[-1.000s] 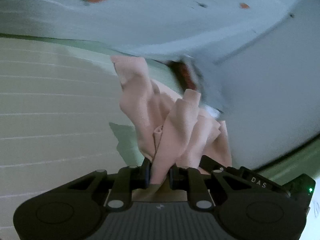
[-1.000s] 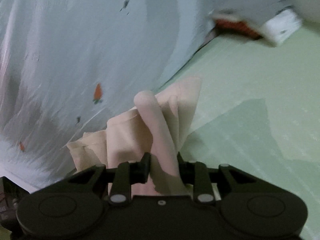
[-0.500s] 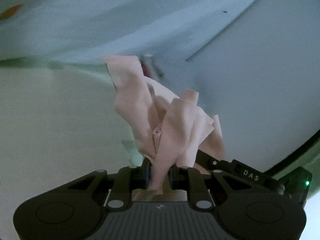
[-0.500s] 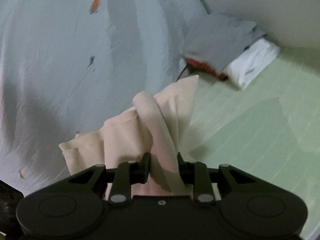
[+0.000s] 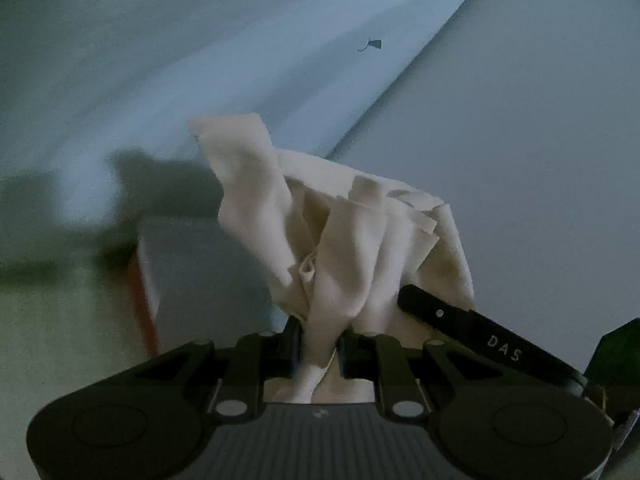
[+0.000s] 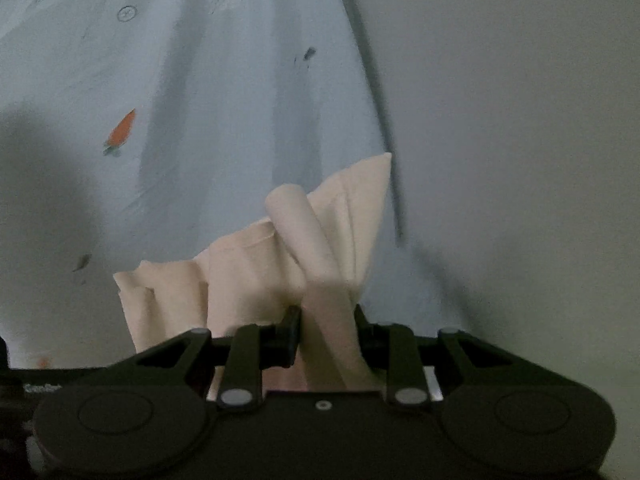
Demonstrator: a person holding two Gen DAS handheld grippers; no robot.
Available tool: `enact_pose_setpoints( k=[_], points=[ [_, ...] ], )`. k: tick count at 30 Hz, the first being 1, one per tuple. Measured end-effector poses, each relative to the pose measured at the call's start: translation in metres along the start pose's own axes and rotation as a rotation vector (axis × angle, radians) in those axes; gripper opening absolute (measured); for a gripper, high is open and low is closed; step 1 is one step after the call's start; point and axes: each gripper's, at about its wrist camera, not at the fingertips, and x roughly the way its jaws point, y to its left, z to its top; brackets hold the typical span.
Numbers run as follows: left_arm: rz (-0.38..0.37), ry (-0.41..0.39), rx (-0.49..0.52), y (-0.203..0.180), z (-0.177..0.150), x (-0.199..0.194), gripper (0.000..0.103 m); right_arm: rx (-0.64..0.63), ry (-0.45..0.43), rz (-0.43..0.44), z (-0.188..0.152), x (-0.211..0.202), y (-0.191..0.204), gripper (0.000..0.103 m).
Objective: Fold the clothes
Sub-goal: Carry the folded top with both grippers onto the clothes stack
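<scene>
A pale pink garment is bunched and lifted in front of both cameras. My left gripper is shut on a twisted fold of it. In the right wrist view the same pink garment rises in folds from my right gripper, which is shut on a rolled edge. Part of the right gripper's black body shows at the lower right of the left wrist view, close behind the cloth. The rest of the garment hangs out of sight below the fingers.
A light blue curtain printed with small carrots fills the background, beside a plain pale wall. A folded grey item with an orange edge sits on the green surface at the lower left.
Both grippers have tilted upward with the garment. The green surface has dropped mostly out of view, and the curtain and wall now fill the frames. The grips have not changed.
</scene>
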Motion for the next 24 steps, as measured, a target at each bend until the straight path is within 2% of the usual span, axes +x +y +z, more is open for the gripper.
enact_pose_setpoints(
  k=[3,5,6,8,10,12,14,16,17,18,19,20,21,22,24],
  points=[
    [0.094,-0.023,-0.026,0.021,0.017,0.045,0.024,-0.035,-0.034,-0.01,0.022,0.049,-0.019,0.029],
    [0.194,-0.007,-0.026,0.044,0.015,0.065,0.028,-0.051,-0.018,-0.05,0.023,0.094,-0.031,0.033],
    [0.237,0.013,-0.02,0.055,0.012,0.075,0.029,-0.056,0.003,-0.082,0.02,0.115,-0.036,0.038],
    [0.289,0.105,0.012,0.075,0.004,0.092,0.029,-0.052,0.062,-0.148,0.009,0.155,-0.046,0.043],
    [0.315,0.134,0.007,0.092,-0.001,0.098,0.03,-0.004,0.122,-0.204,-0.006,0.18,-0.055,0.041],
    [0.323,0.134,0.009,0.101,-0.007,0.096,0.037,0.047,0.136,-0.261,-0.019,0.19,-0.062,0.041],
    [0.348,0.149,0.028,0.1,-0.016,0.097,0.04,0.054,0.141,-0.283,-0.025,0.192,-0.06,0.044],
    [0.374,0.154,0.059,0.099,-0.019,0.1,0.047,0.055,0.144,-0.3,-0.031,0.193,-0.058,0.045],
    [0.384,0.15,0.078,0.094,-0.019,0.104,0.054,0.056,0.146,-0.309,-0.034,0.194,-0.056,0.046],
    [0.387,0.141,0.097,0.089,-0.023,0.096,0.067,0.056,0.147,-0.318,-0.037,0.194,-0.055,0.047],
    [0.388,0.123,0.111,0.088,-0.024,0.089,0.075,0.057,0.149,-0.326,-0.04,0.195,-0.054,0.051],
    [0.388,0.106,0.122,0.085,-0.023,0.082,0.088,0.058,0.15,-0.335,-0.043,0.195,-0.053,0.055],
    [0.385,0.092,0.125,0.081,-0.022,0.073,0.096,0.059,0.142,-0.336,-0.044,0.186,-0.051,0.067],
    [0.378,0.082,0.126,0.076,-0.021,0.065,0.097,0.062,0.131,-0.335,-0.044,0.174,-0.048,0.078],
    [0.344,0.074,0.124,0.06,-0.025,0.046,0.099,0.066,0.109,-0.332,-0.043,0.151,-0.043,0.079]
  ],
)
